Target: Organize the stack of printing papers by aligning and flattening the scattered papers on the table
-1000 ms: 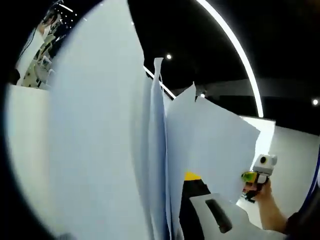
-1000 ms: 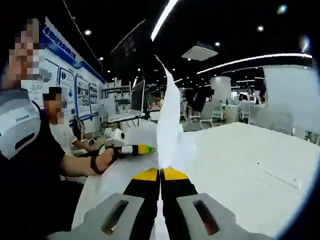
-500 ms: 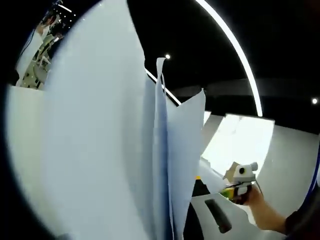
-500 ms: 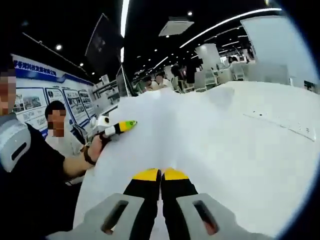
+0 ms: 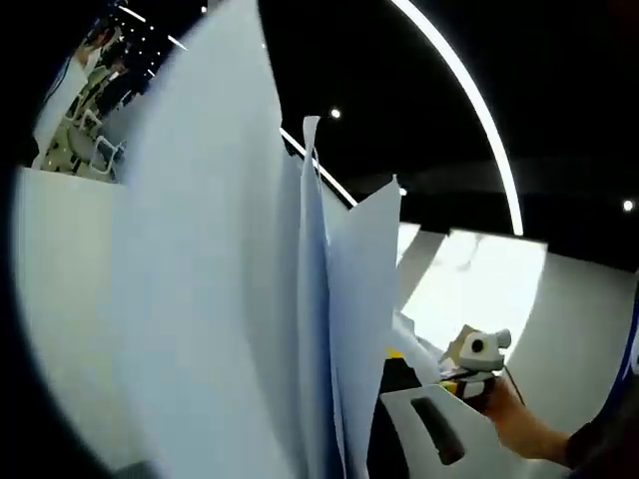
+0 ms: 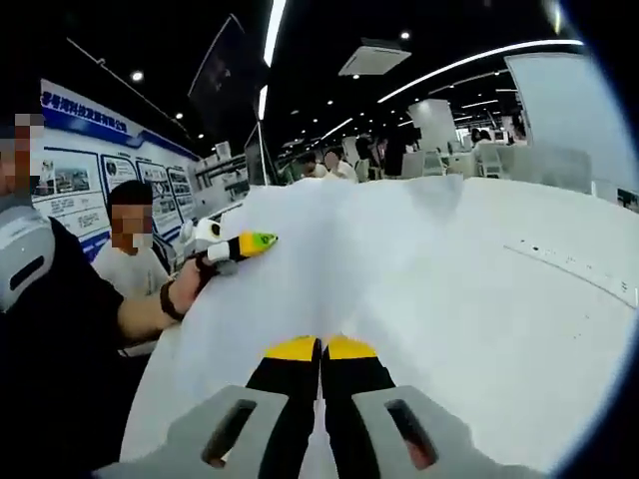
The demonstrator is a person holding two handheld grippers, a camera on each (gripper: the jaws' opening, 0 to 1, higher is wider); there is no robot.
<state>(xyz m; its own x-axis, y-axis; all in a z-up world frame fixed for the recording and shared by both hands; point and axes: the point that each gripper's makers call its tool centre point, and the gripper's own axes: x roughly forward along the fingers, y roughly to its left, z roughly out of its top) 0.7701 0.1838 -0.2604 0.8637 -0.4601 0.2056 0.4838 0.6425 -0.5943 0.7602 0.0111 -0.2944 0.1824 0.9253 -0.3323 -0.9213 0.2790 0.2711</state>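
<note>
Right gripper (image 6: 320,346) has its jaws pinched tight on the papers (image 6: 399,259) over the white worktop (image 6: 589,239). Left gripper (image 5: 344,399) is buried in upright sheets; can't tell its jaws.

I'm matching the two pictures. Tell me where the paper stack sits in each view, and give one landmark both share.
Left gripper view: the papers stand edge-on across left and centre, fanned apart.
Right gripper view: the papers spread out from the shut jaws across centre and right.
Shared landmark: the right gripper, low right in the left gripper view.
</note>
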